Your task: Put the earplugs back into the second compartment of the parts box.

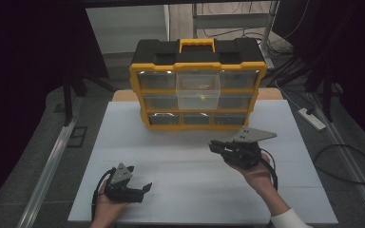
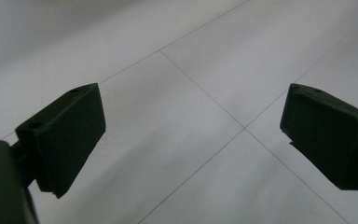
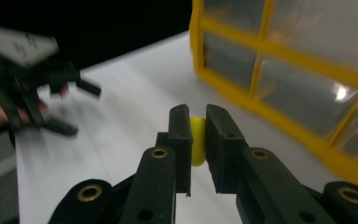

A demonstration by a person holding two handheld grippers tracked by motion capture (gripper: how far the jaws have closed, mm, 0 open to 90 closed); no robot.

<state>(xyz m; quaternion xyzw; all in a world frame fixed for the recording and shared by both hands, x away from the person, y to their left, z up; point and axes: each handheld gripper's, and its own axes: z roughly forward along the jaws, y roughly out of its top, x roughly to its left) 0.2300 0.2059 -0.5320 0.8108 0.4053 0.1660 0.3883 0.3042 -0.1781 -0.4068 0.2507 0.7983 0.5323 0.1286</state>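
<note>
A small yellow piece sits pinched between the pads of the right gripper, with only a sliver of it showing past the jaws; it is too hidden to say what it is beyond small, rounded and yellow. The right gripper is held up off the white table, pointing toward the yellow-and-black drawer organizer at the far side. One clear drawer in the organizer's middle column stands pulled out, with something small and yellow already inside it; that looks like the place this piece belongs.

The grip is my worry: so little of the piece is caught that a tilt or a knock against the drawer's rim could squeeze it out, and it would likely roll across the table. Letting go short of the drawer would drop it in front of the organizer.

The left gripper rests low on the near side of the table, jaws spread wide over bare tabletop, holding nothing.
</note>
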